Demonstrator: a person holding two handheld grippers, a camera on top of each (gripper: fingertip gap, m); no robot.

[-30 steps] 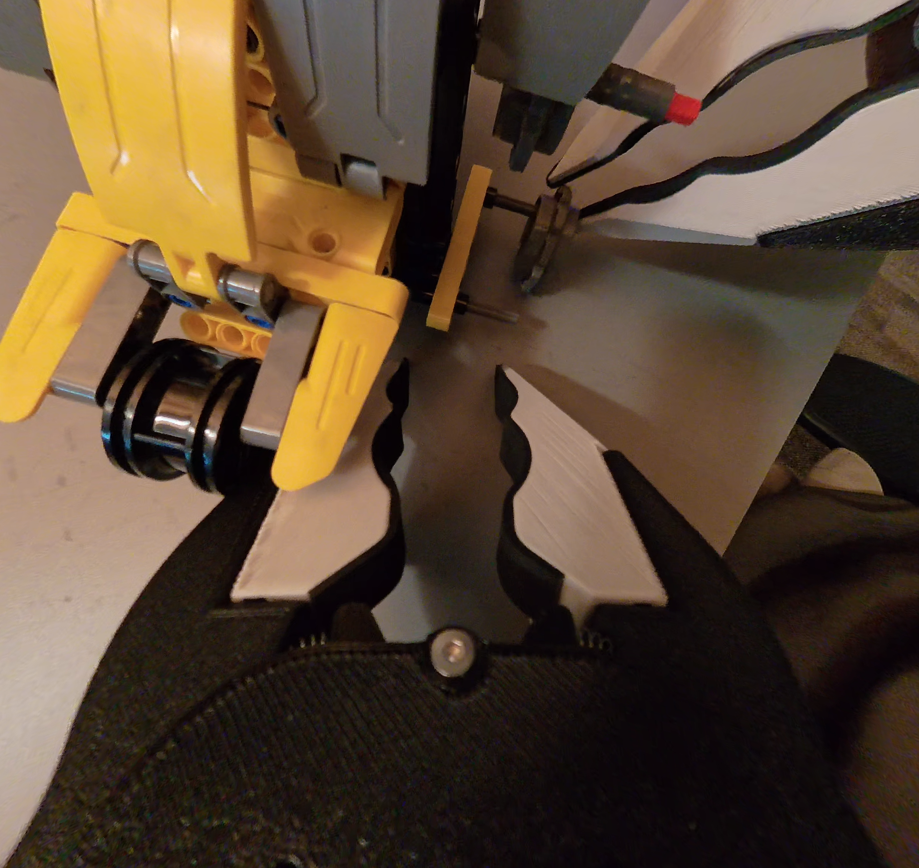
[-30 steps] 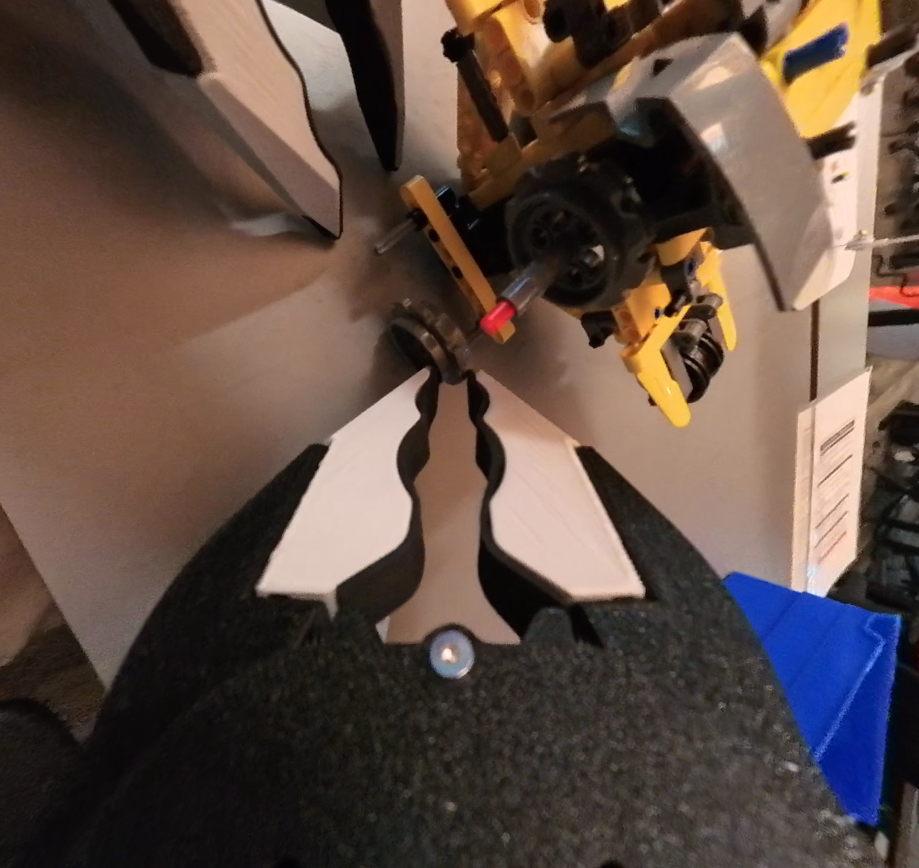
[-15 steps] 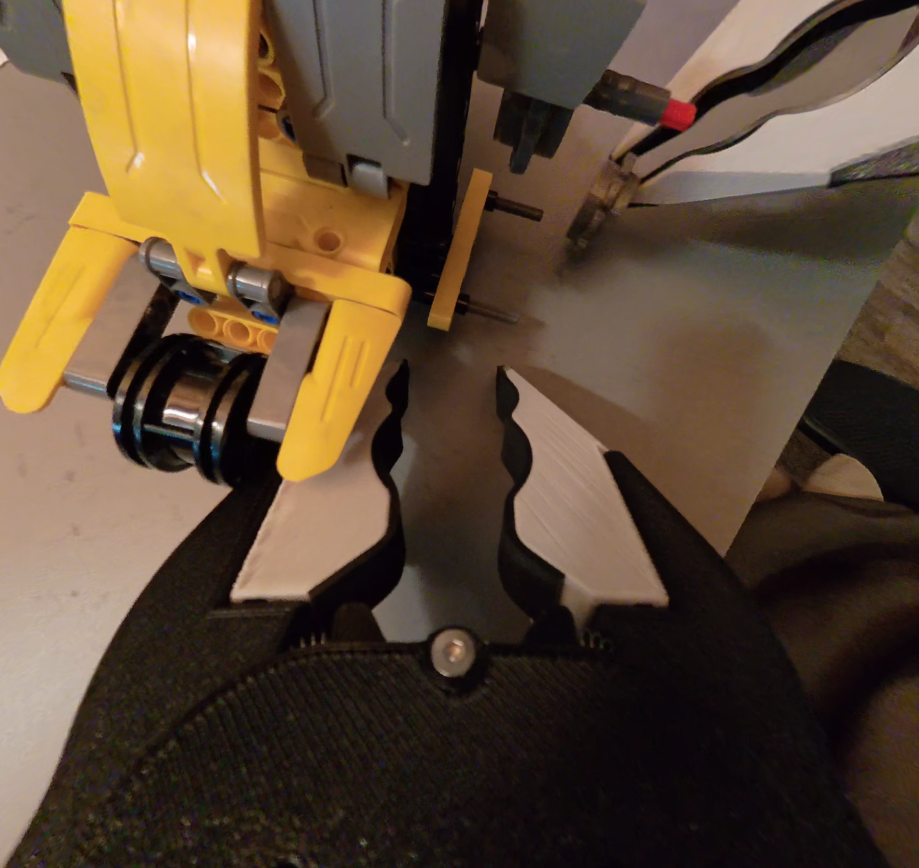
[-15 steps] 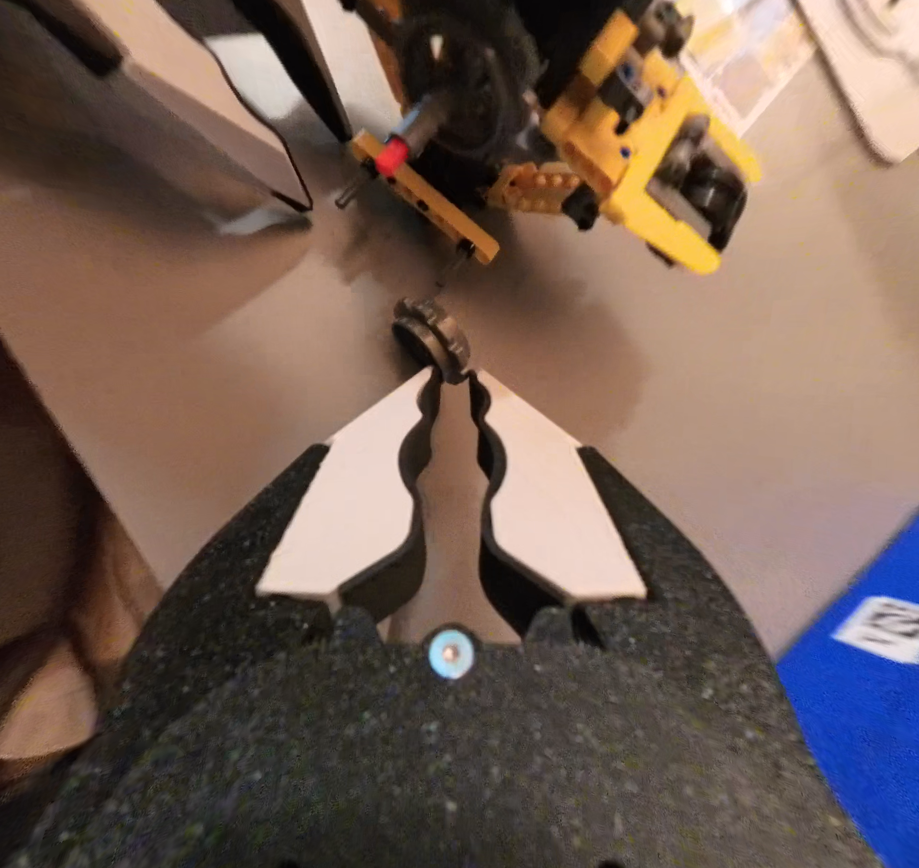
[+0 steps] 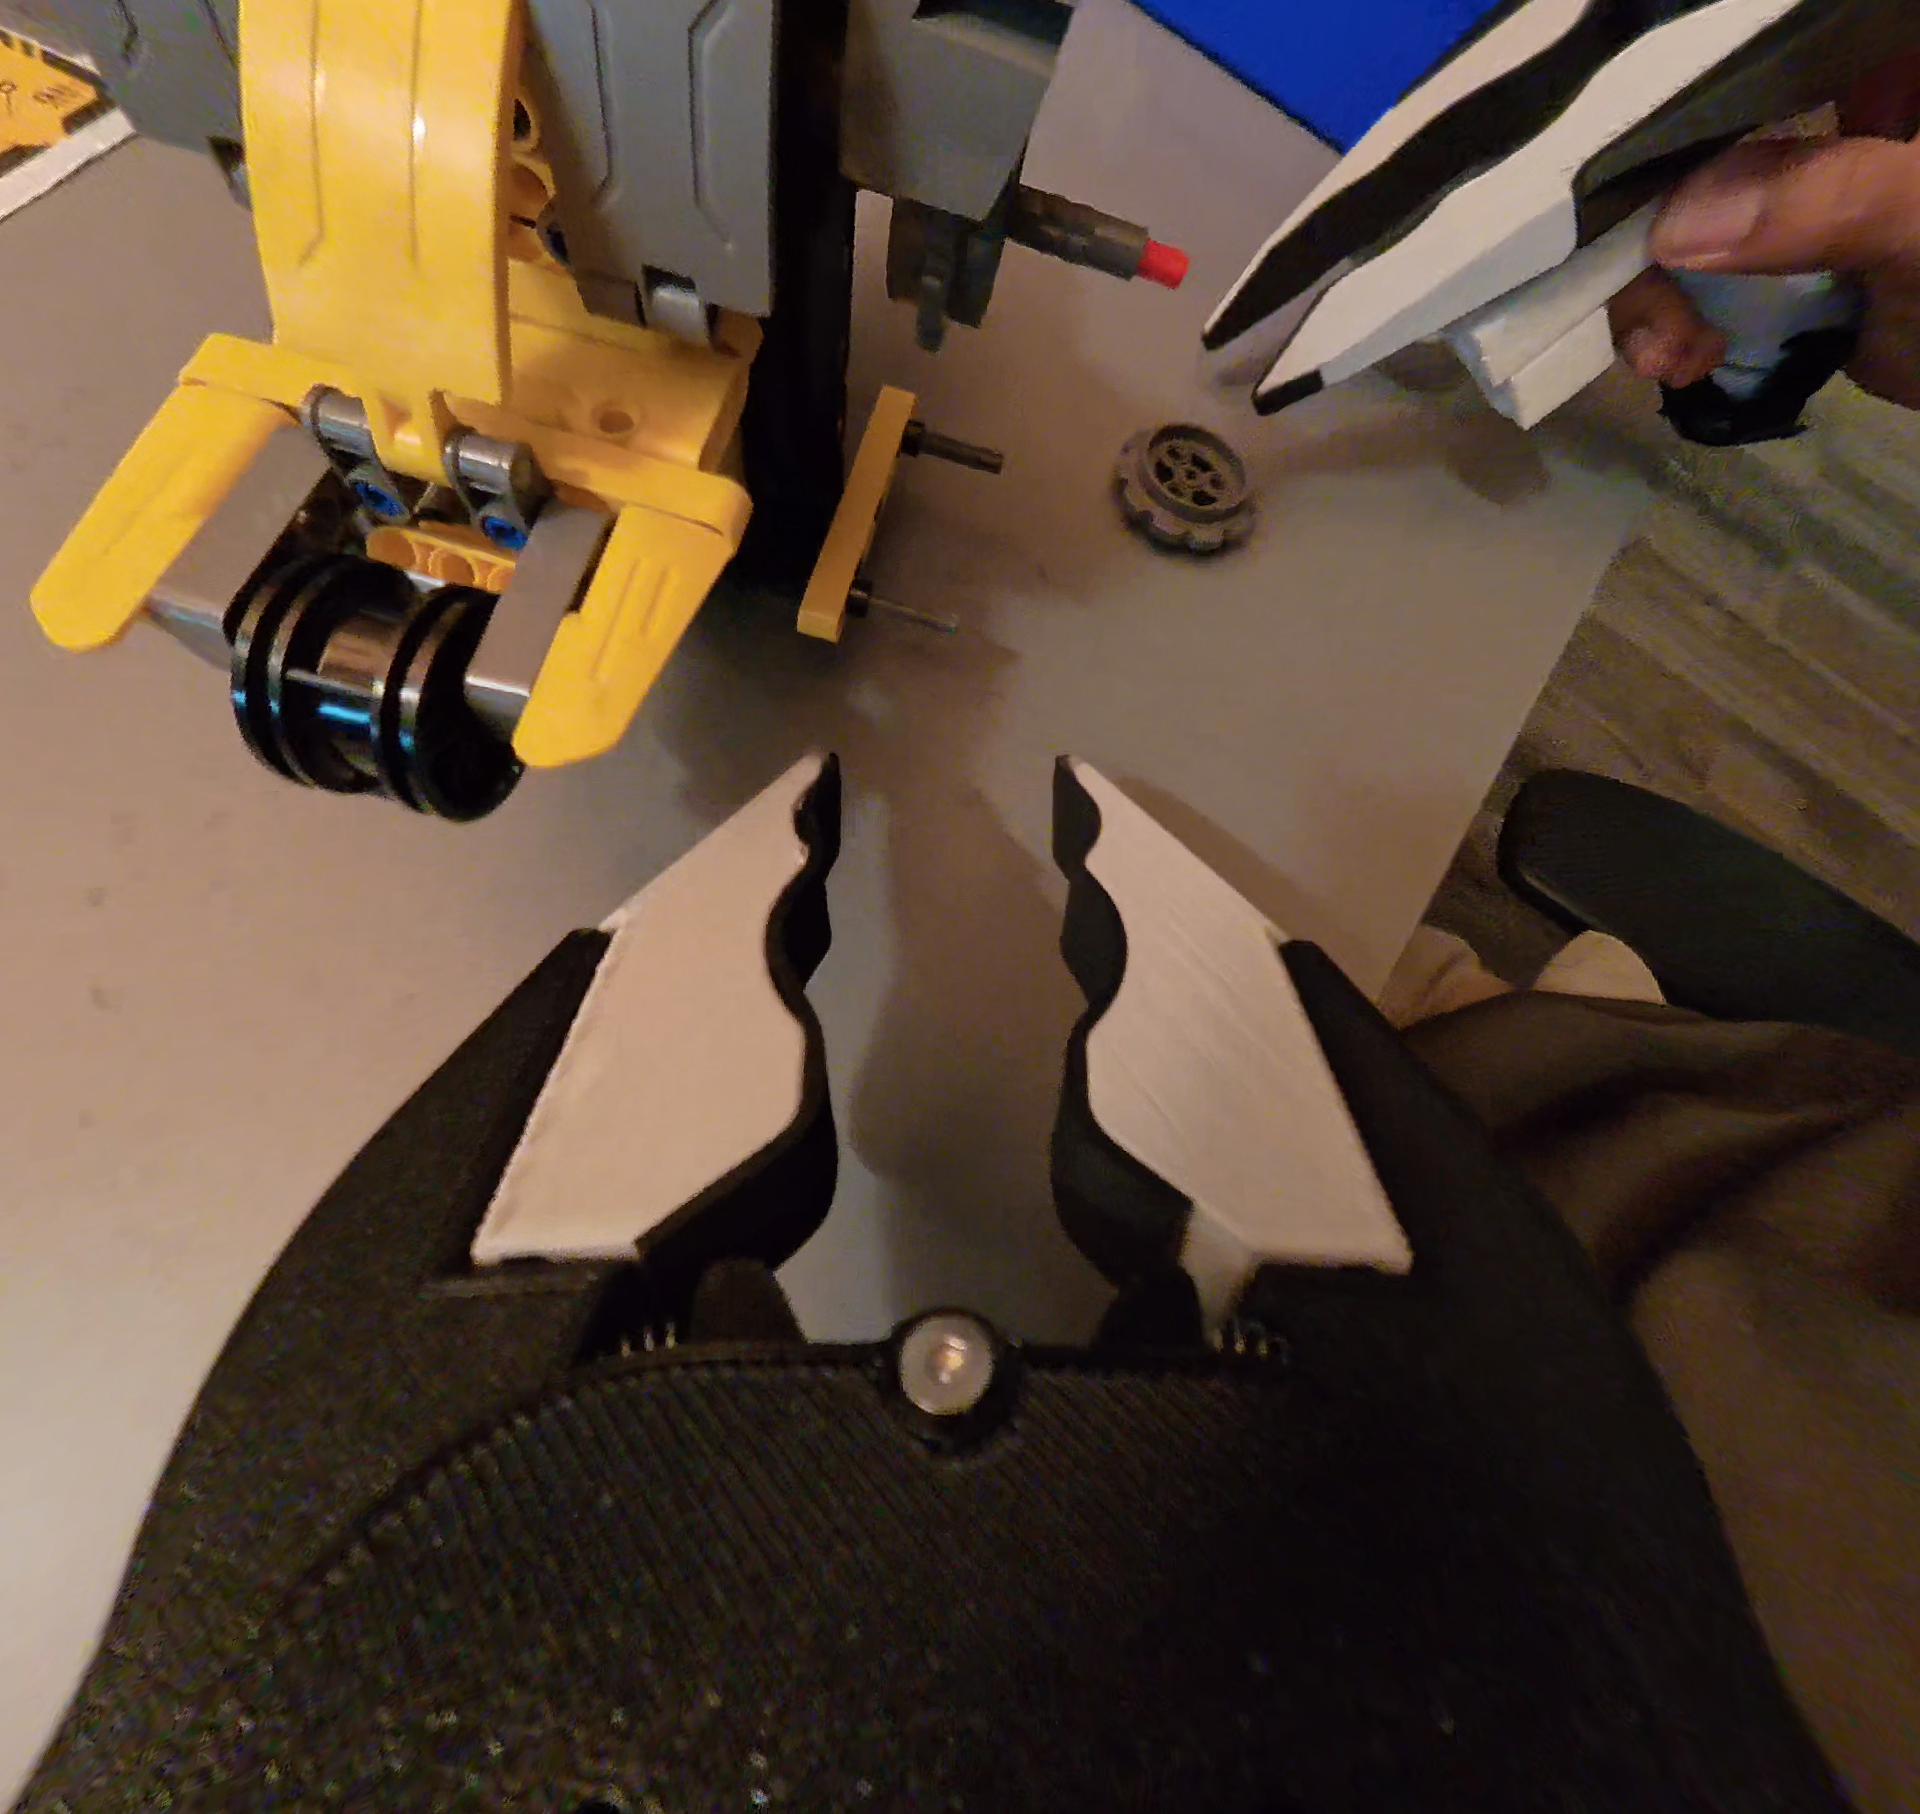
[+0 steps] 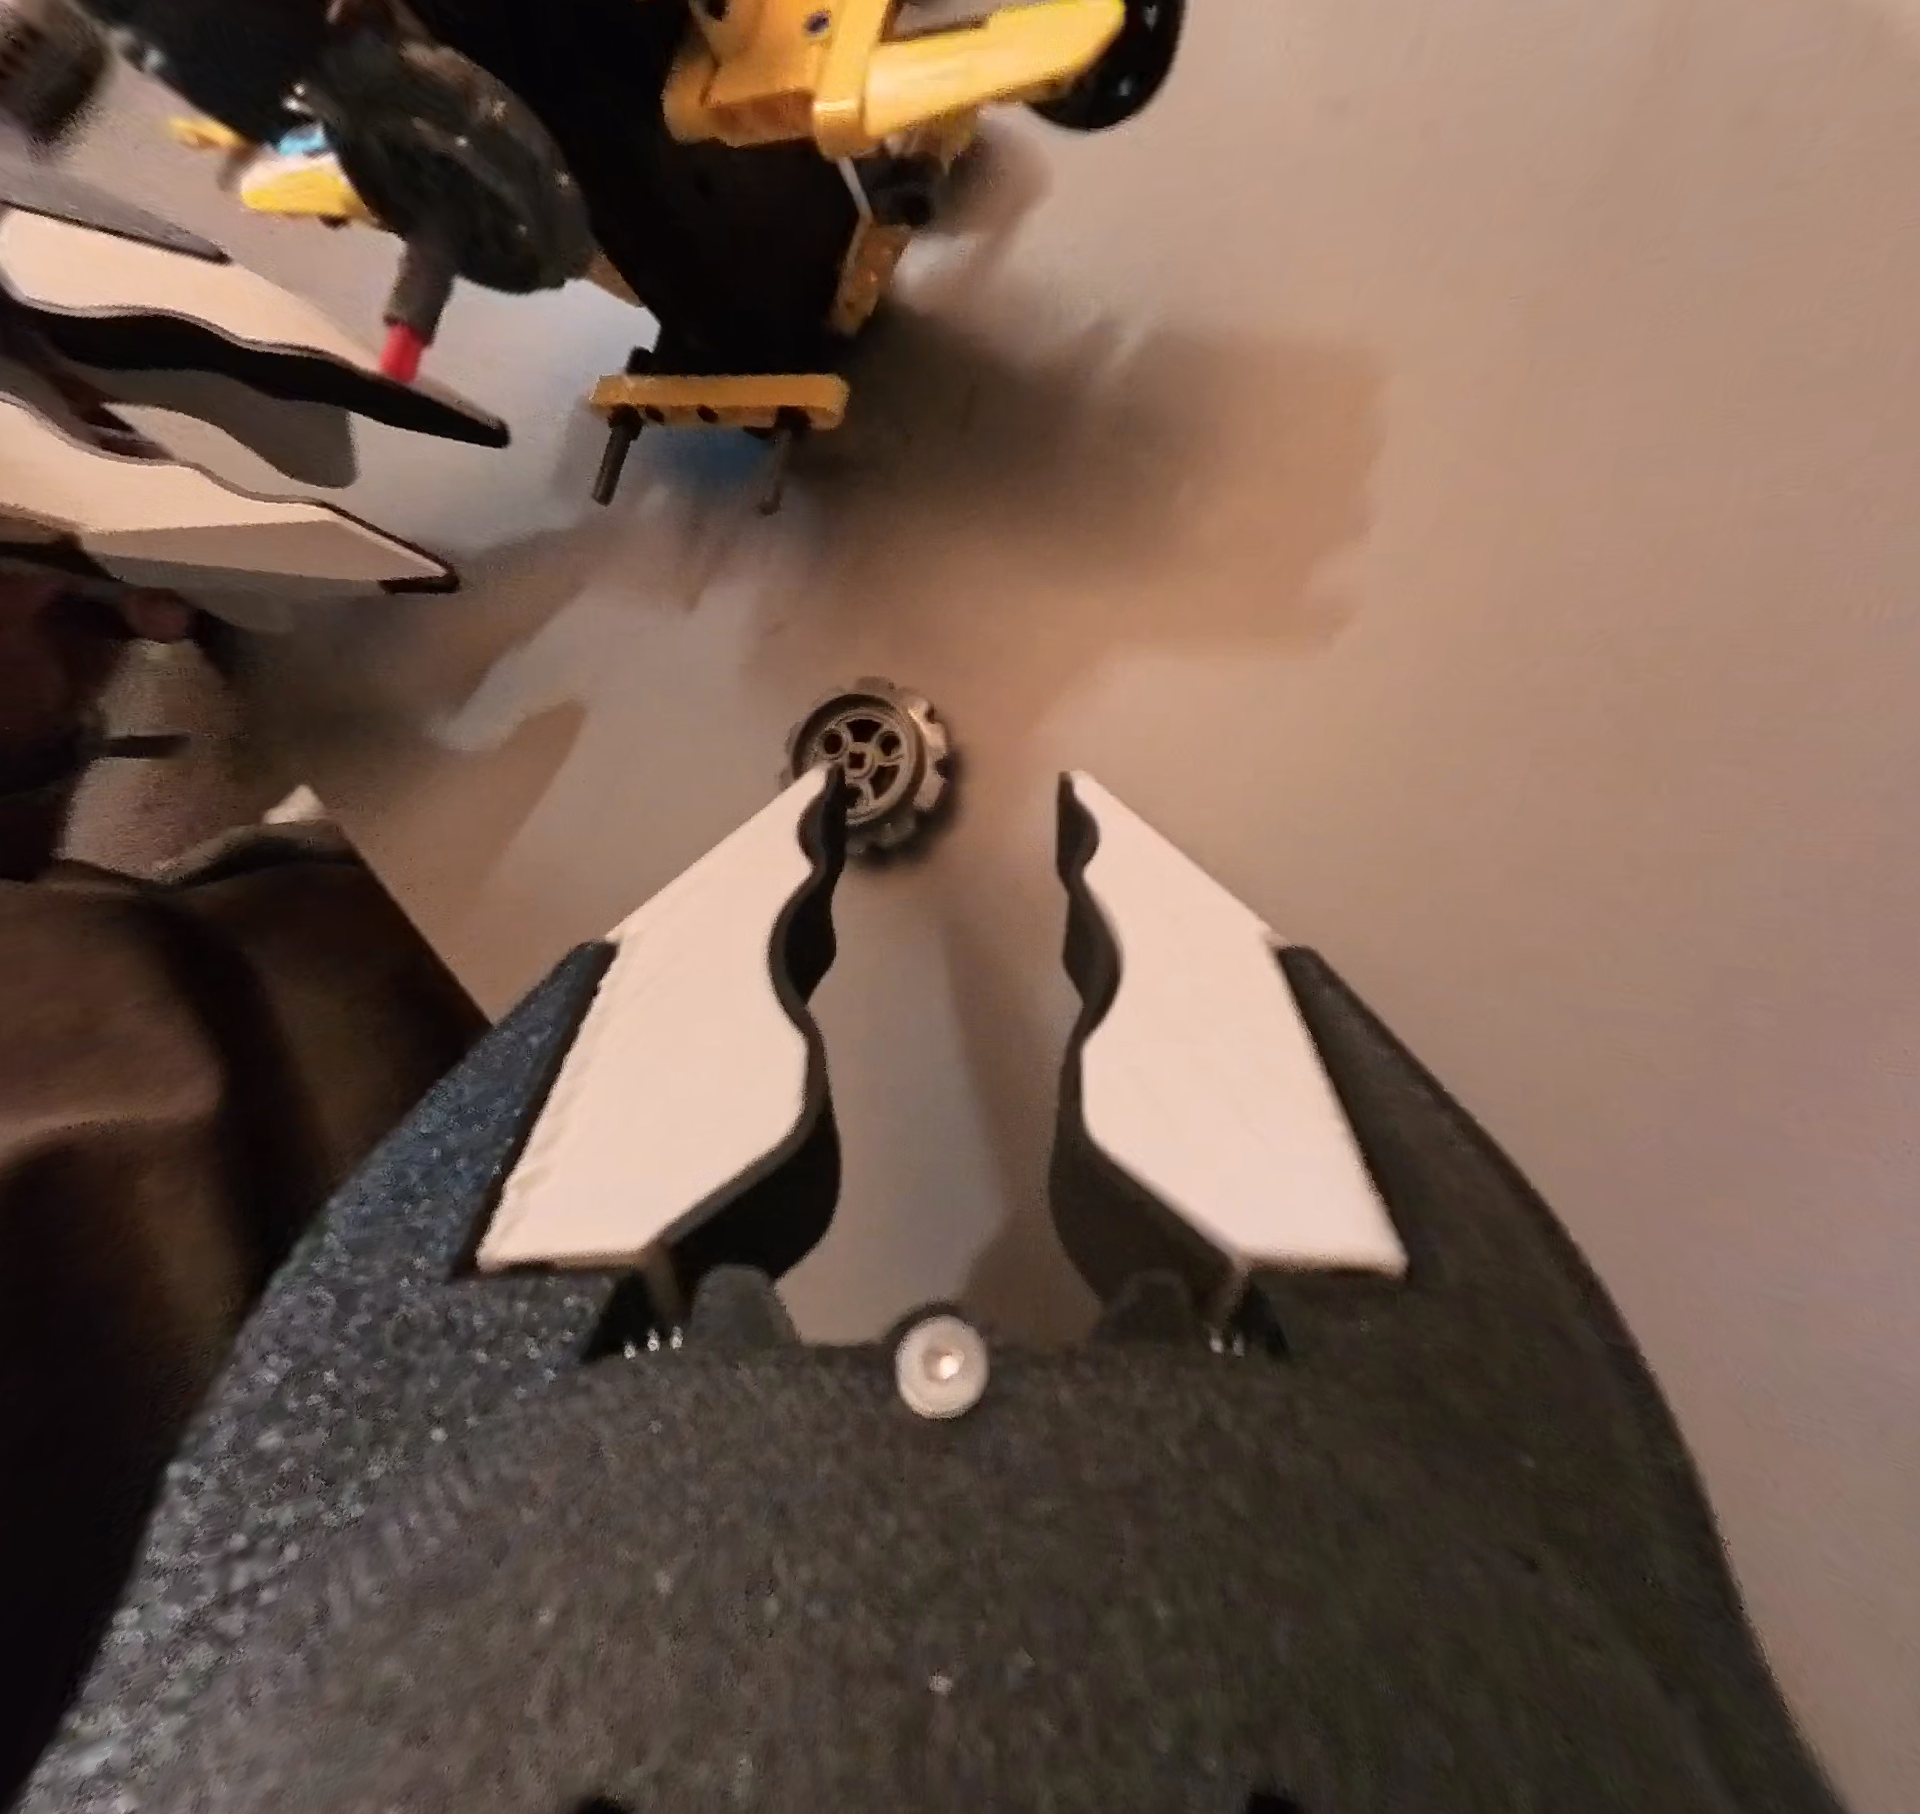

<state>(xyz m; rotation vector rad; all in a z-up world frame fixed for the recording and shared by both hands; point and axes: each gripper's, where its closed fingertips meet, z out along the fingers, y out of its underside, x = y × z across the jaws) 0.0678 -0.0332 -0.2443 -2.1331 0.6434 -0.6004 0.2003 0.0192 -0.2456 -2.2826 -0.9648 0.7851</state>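
Observation:
A yellow and grey brick-built vehicle (image 5: 499, 206) stands on the grey table (image 5: 260, 1037). A yellow beam (image 5: 857, 517) with two pins sticks out of its side, below a red-tipped axle (image 5: 1158, 263). A small grey wheel hub (image 5: 1184, 488) lies flat on the table beside them. My left gripper (image 5: 940, 772) is open and empty, just short of the beam. My right gripper (image 6: 940, 788) is open, and the hub (image 6: 878, 767) lies at its left fingertip, held by neither finger. The right gripper also shows in the left wrist view (image 5: 1247, 362), held by a hand (image 5: 1787, 226). The vehicle (image 6: 831, 50) and beam (image 6: 717, 398) lie beyond the hub.
A blue bin (image 5: 1299, 8) stands behind the vehicle. The table's right edge runs close by, with a black chair arm (image 5: 1714, 891) and dark cloth beyond it. The left gripper's fingers (image 6: 260, 517) reach in from the left of the right wrist view. A printed sheet (image 5: 42, 102) lies far left. The left tips stand about 8 cm off the red-tipped axle (image 5: 1158, 263). It is also in sight in the right wrist view (image 6: 402, 347).
My right gripper pulled the grey hub off the beam's pin, carried it away from the vehicle, opened and left it flat on the table. The left gripper stayed open and backed off slightly.

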